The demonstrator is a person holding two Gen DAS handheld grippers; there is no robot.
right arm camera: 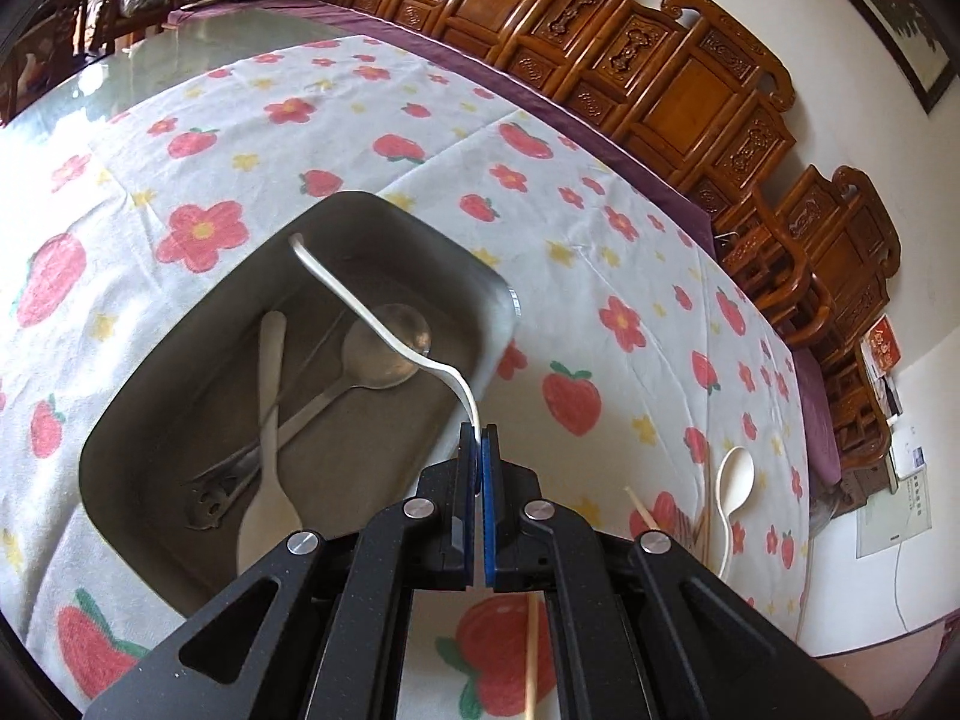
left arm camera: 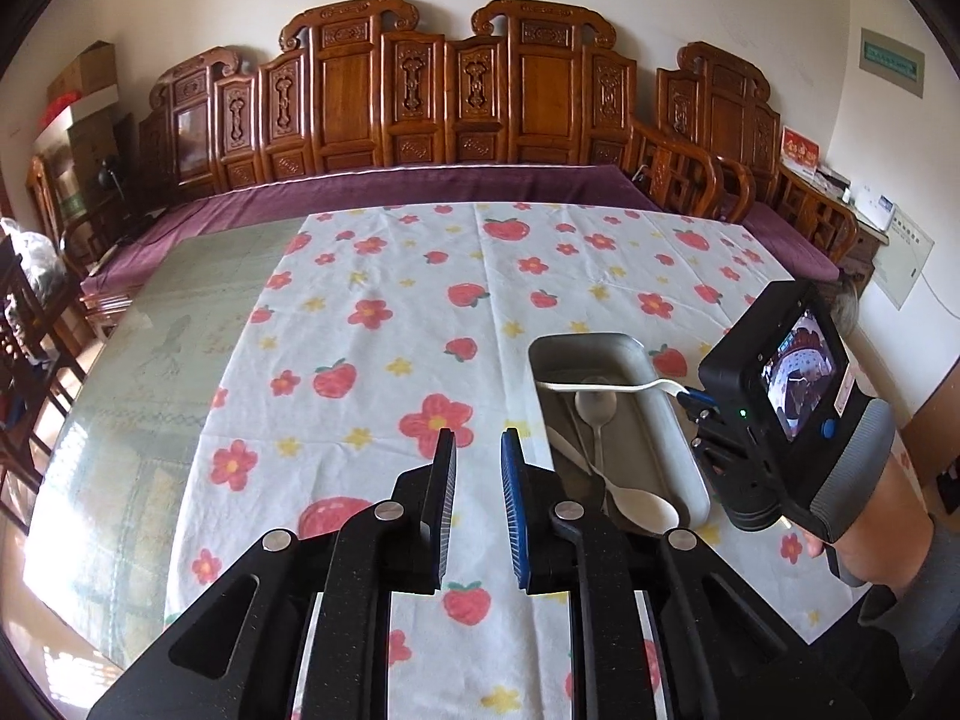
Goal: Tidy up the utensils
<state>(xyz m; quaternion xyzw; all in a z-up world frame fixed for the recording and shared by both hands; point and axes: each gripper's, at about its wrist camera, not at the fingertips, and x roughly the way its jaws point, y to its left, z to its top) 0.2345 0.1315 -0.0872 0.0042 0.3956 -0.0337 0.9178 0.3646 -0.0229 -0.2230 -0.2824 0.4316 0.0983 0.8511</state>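
My right gripper (right arm camera: 480, 429) is shut on the end of a white plastic utensil (right arm camera: 360, 306), seen edge-on. It holds the utensil over the metal tray (right arm camera: 420, 240), handle pointing away. In the tray lie a metal spoon (right arm camera: 384, 354), a white spoon (right arm camera: 270, 516) and a dark metal utensil (right arm camera: 210, 492). In the left wrist view the right gripper (left arm camera: 690, 396) holds the white utensil (left arm camera: 600, 385) across the tray (left arm camera: 681, 450). My left gripper (left arm camera: 477, 438) hangs over the flowered cloth, left of the tray, jaws slightly apart with nothing between them.
Another white spoon (right arm camera: 735, 474) and wooden chopsticks (right arm camera: 642, 516) lie on the cloth right of the tray. The flowered cloth (left arm camera: 390, 312) covers part of a glass-topped table (left arm camera: 180, 312). A carved wooden bench (left arm camera: 420, 96) with a purple cushion runs behind.
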